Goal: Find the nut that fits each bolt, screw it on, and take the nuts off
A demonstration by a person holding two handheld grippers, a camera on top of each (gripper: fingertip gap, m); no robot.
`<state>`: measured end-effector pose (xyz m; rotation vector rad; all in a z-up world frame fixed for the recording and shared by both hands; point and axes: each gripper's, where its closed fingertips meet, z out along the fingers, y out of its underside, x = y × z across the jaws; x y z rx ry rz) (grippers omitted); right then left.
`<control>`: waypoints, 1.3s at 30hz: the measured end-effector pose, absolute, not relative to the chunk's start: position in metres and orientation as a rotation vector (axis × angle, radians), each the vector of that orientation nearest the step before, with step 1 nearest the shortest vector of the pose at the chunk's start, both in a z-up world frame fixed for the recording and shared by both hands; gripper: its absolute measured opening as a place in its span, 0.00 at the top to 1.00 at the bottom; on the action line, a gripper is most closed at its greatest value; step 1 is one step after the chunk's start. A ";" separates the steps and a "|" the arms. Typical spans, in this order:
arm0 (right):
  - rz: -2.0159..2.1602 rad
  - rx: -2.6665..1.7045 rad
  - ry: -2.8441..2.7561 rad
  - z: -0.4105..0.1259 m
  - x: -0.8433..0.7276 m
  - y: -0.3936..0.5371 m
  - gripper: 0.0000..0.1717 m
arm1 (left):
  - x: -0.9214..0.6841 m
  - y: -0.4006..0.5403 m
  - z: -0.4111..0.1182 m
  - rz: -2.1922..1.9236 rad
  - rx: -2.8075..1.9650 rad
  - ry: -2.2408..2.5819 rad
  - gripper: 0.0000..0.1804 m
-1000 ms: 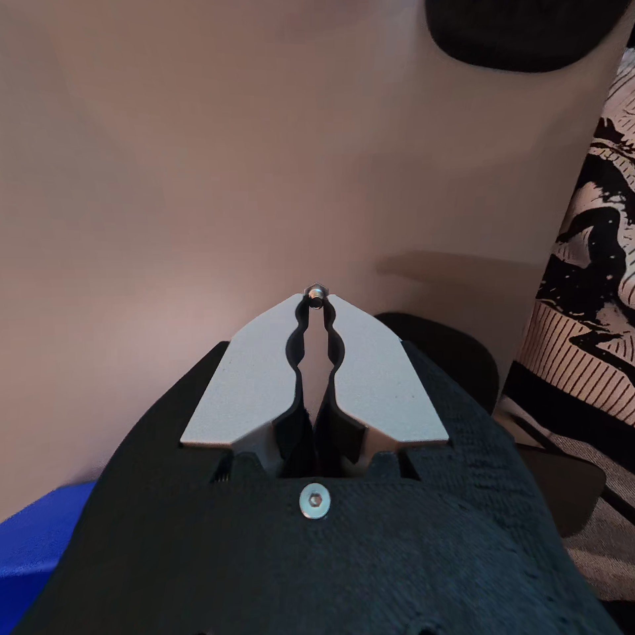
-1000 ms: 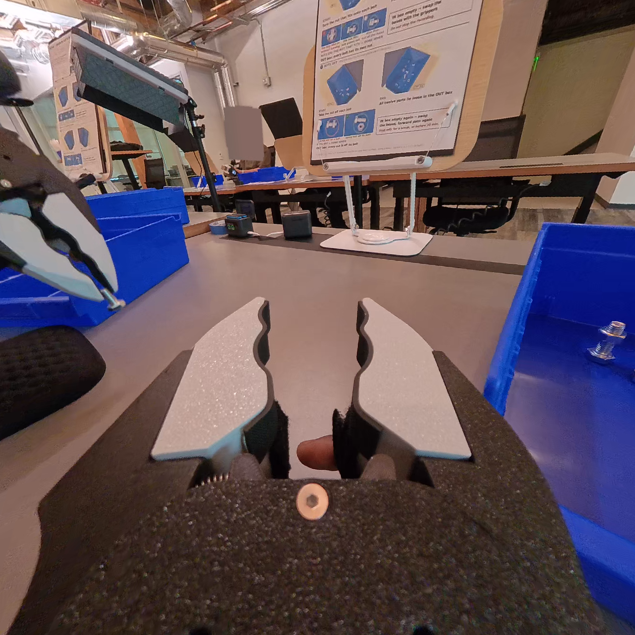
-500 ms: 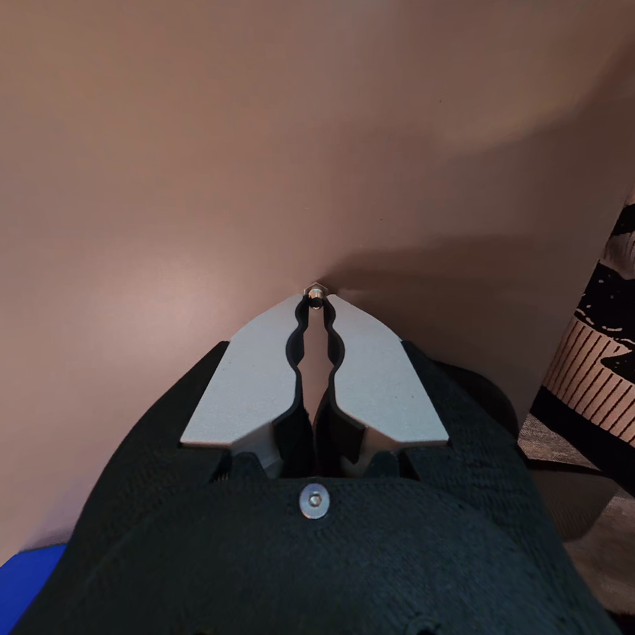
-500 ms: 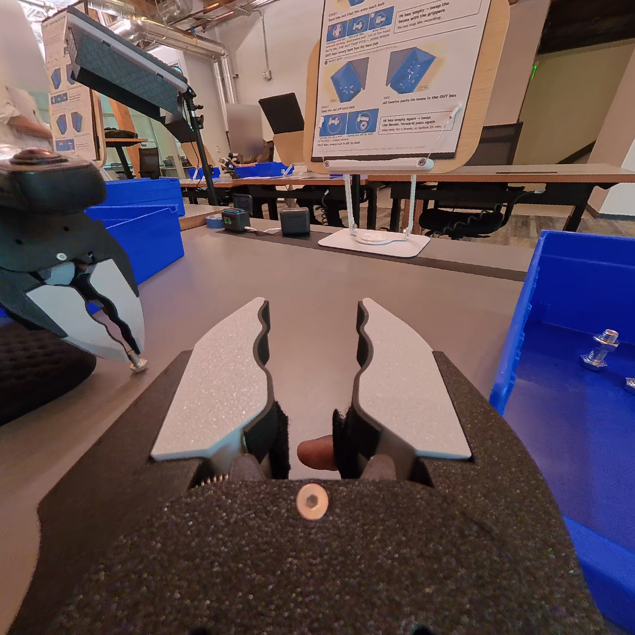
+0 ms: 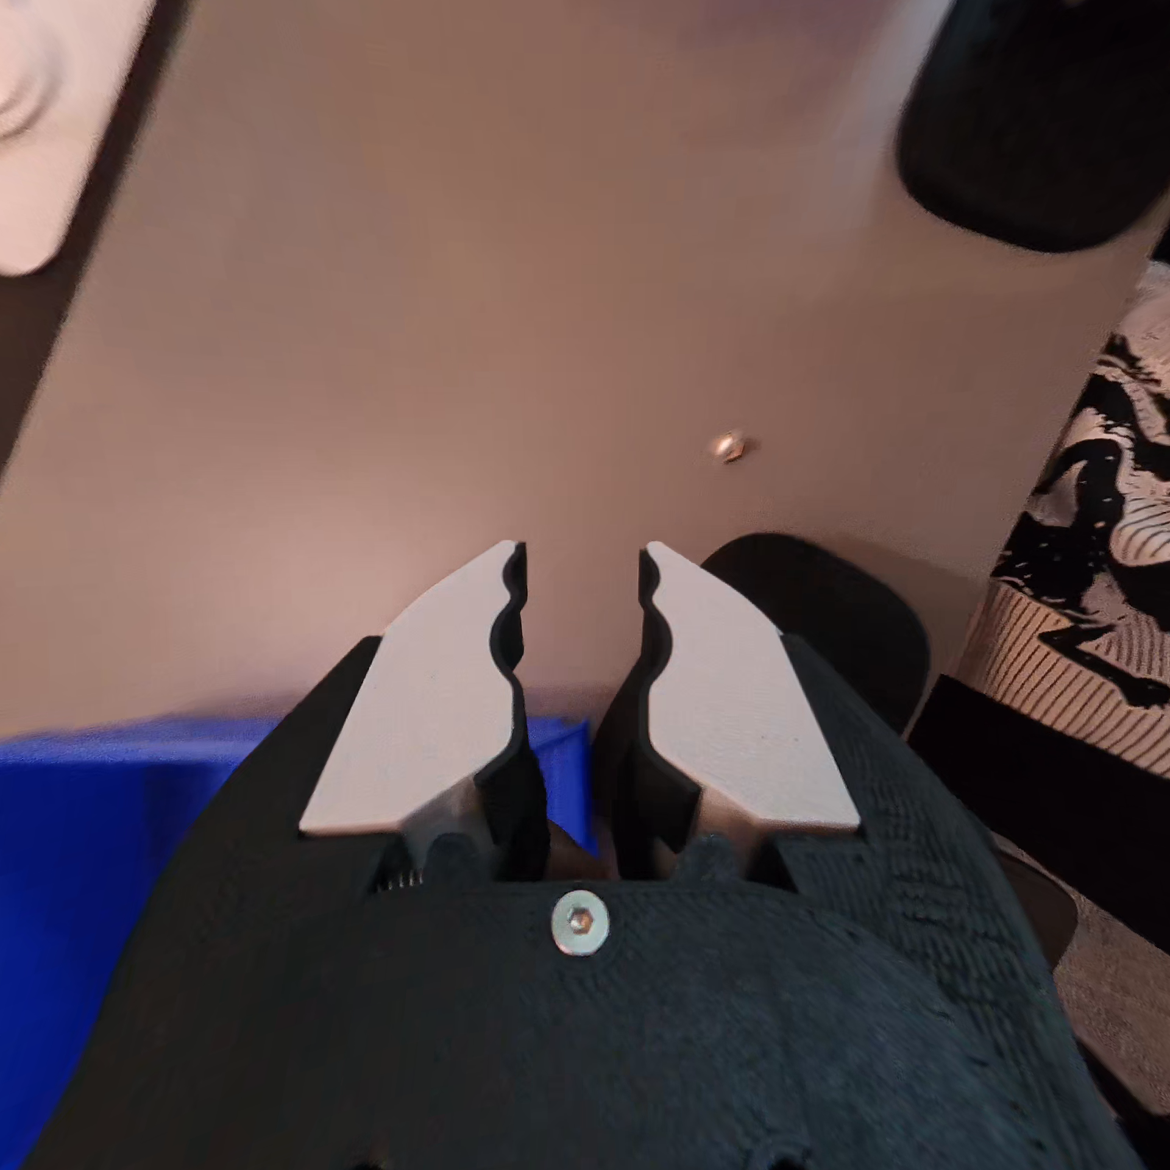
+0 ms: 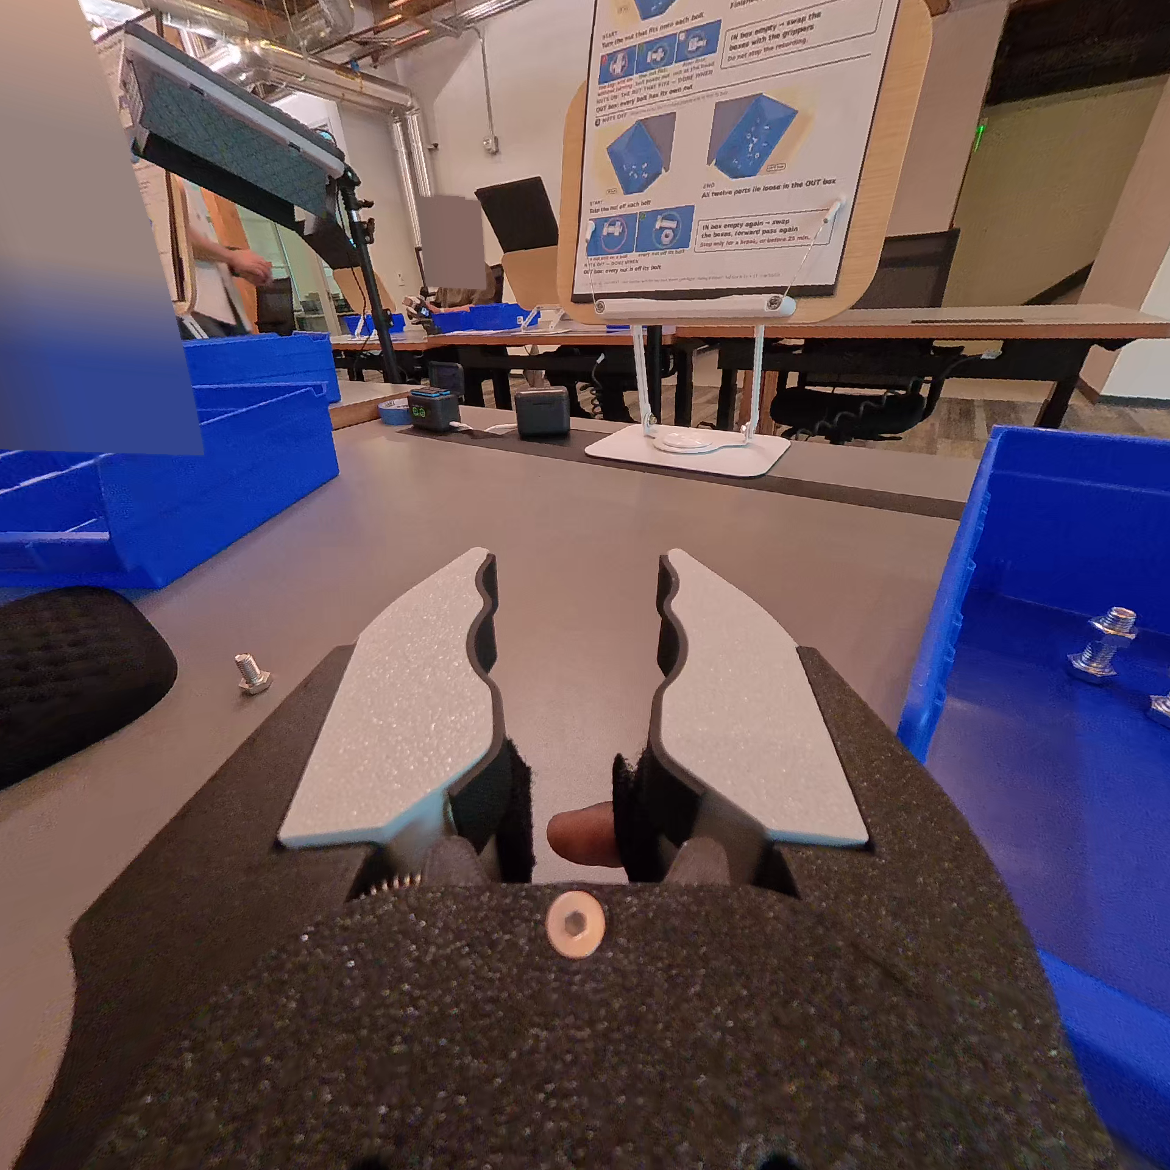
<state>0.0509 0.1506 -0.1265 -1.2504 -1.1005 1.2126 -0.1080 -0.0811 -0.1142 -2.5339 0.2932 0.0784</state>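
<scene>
While two bins [image 6: 190, 494] flank, one bolt [image 6: 253, 675] stands

Small silver bolt [image 6: 253, 675] stands head-down on table; nutted bolt [image 6: 1100, 647] in bin.

Both wrist views low over shared table [image 6: 570, 506]

Workshop: benches [image 6: 949, 313], blue bins [image 6: 209, 481]
</scene>
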 end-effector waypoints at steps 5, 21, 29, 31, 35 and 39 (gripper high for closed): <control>1.209 -1.248 -1.101 -0.126 0.051 0.150 0.72 | -0.179 -0.160 -0.114 0.164 -2.745 0.062 0.81; 1.202 -1.257 -1.100 -0.127 0.050 0.152 0.72 | -0.207 -0.262 -0.230 0.046 -3.125 -0.291 0.81; 1.198 -1.259 -1.097 -0.127 0.051 0.153 0.72 | -0.207 -0.264 -0.239 0.072 -3.153 -0.287 0.82; 1.197 -1.260 -1.096 -0.127 0.051 0.153 0.72 | -0.203 -0.261 -0.240 0.031 -3.142 -0.275 0.88; 1.198 -1.259 -1.095 -0.127 0.051 0.153 0.72 | -0.202 -0.262 -0.240 0.019 -3.142 -0.263 0.91; 1.198 -1.255 -1.096 -0.127 0.051 0.153 0.72 | -0.210 -0.255 -0.215 0.116 -3.082 -0.262 0.91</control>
